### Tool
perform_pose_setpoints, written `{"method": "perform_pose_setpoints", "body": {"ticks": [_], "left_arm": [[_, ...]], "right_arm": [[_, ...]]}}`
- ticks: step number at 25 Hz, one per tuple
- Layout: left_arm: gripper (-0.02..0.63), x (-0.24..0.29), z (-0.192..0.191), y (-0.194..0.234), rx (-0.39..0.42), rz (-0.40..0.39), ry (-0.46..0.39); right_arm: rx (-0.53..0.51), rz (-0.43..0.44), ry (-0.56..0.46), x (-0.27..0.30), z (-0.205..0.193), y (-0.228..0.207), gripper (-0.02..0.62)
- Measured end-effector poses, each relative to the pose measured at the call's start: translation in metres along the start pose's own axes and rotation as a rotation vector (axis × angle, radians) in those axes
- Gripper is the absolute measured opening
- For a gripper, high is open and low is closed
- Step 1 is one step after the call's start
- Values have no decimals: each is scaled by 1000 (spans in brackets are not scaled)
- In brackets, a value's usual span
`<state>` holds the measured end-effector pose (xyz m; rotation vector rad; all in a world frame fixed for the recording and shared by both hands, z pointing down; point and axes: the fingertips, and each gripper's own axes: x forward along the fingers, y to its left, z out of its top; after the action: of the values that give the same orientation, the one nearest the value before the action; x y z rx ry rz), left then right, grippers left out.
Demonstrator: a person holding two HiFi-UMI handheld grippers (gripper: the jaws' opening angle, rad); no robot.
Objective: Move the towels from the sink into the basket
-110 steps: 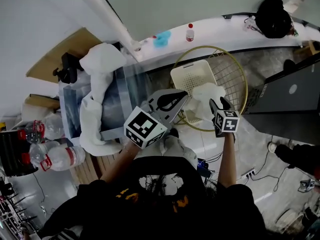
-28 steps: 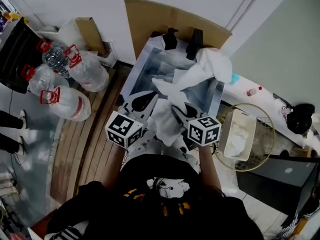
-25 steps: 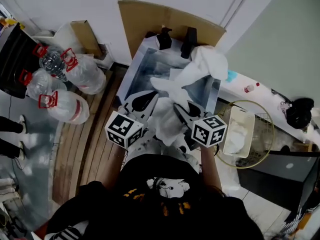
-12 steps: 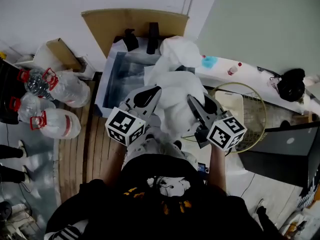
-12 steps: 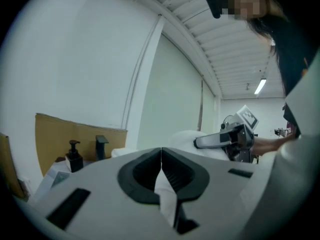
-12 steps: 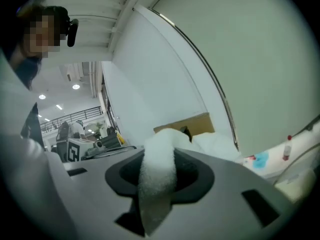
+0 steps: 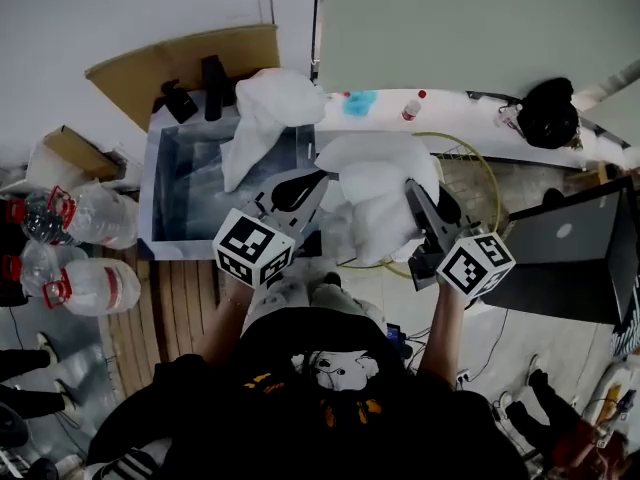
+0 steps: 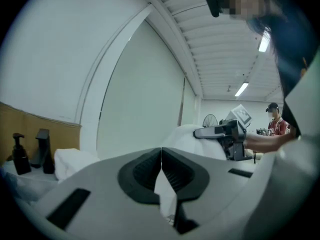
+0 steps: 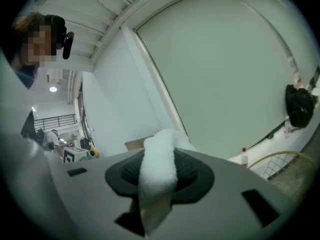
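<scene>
- Two large water bottles [image 7: 88,284] lie on the floor at the far left, beside wooden slats.
- The sink [image 7: 165,196] stands just right of them. Two dark dispensers [image 7: 212,74] stand on its far rim, in front of a cardboard sheet [image 7: 185,56].
- A spare towel [image 7: 262,108] is draped over the sink's far right corner, one end hanging into the basin.
- The left gripper [image 7: 312,183] [image 8: 161,151] has its jaws pinched together on a thin fold at the left edge of the carried towel.
- The carried towel [image 7: 375,193] [image 9: 159,169], white and bunched, hangs in the air between the two grippers. It is right of the sink and clear of it, over a round wire hoop [image 7: 482,168].
- The right gripper [image 7: 415,193] [image 9: 159,159] is clamped on a thick roll of the same towel.
- Only the hoop's right arc shows past the towel, near a white ledge carrying a small bottle [image 7: 410,106].
- A black bag [image 7: 548,113] sits on the ledge's right end, with a laptop [image 7: 570,238] nearer.
</scene>
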<state>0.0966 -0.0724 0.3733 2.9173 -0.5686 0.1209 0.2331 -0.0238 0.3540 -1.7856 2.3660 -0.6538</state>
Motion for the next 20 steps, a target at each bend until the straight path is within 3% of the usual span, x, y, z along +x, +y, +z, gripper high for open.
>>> {"method": "perform_pose_setpoints", "body": {"ticks": [6,11,20], "left_arm": [[8,69,-9,-42,9,-96,21],[8,119,-15,-73,11,-159,47],[8,178,-29,-95,4,-196,102]], "right_arm": [[-12,-116,-5,-39,7,-78,115],[-10,-206,48,-51,-5,-155,115],[19,-322,195,-21,-63,-279,115]]}}
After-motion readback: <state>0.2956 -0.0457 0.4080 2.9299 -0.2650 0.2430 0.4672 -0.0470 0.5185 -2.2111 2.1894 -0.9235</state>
